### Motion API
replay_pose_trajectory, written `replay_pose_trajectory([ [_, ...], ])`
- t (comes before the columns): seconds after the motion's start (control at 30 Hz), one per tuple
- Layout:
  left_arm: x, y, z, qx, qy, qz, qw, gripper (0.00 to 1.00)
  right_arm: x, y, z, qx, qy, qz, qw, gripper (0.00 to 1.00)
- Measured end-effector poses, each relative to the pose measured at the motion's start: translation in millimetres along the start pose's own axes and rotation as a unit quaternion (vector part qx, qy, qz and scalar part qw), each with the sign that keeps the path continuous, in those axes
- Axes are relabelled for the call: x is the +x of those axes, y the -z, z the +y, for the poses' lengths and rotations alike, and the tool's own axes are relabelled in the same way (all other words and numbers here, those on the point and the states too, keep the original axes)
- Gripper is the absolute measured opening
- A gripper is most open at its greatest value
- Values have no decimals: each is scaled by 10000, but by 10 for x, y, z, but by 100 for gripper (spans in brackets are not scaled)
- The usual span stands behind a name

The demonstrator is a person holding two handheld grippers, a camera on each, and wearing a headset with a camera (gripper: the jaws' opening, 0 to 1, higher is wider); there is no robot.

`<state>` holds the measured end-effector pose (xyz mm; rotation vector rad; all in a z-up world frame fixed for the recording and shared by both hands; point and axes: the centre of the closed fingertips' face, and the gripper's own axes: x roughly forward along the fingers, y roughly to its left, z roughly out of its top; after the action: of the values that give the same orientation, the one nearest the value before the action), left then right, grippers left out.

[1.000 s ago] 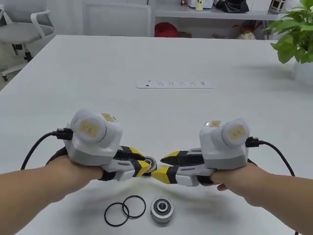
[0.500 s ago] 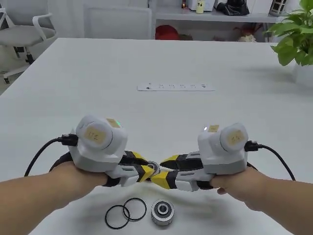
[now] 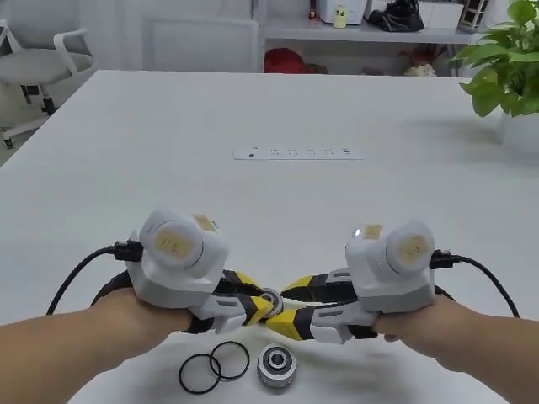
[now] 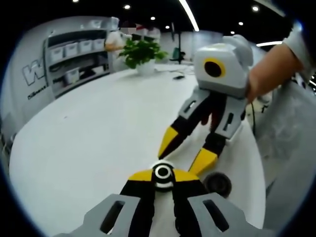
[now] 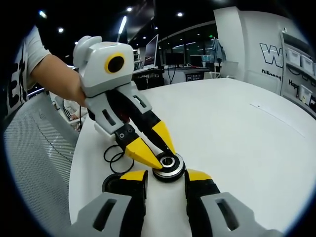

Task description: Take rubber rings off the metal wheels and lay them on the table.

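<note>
A white power strip (image 3: 298,153) lies flat at the far middle, and a leafy plant (image 3: 504,76) stands far right. Beyond, a grey chair (image 3: 50,55) stands far left and a red object (image 3: 285,61) sits below a shelf (image 3: 370,34).

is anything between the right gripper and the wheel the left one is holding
Nothing visible. The left gripper pinches the wheel at its jaw tips, and the right gripper has its open jaws either side of it with clear gaps. The loose rings and spare wheel lie on the table nearer the person, off the path.
</note>
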<state>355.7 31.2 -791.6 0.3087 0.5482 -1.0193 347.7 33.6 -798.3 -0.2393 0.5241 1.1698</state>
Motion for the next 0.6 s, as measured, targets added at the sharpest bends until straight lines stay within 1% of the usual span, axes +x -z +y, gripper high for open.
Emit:
replay_pose_trajectory([
  [0.1, 3, -1, -56, 45, 51, 11, 10000, 13, -38, 20, 4, -35, 15, 23, 10000, 27],
  [0.37, -1, 7, -117, 73, 96, 52, 9999, 13, -87, 61, 30, -76, -12, 94, 9999, 27],
  [0.6, 3, 7, -114, 54, 68, 59, 9999, 13, -63, 95, 19, -38, 2, 141, 9999, 26],
])
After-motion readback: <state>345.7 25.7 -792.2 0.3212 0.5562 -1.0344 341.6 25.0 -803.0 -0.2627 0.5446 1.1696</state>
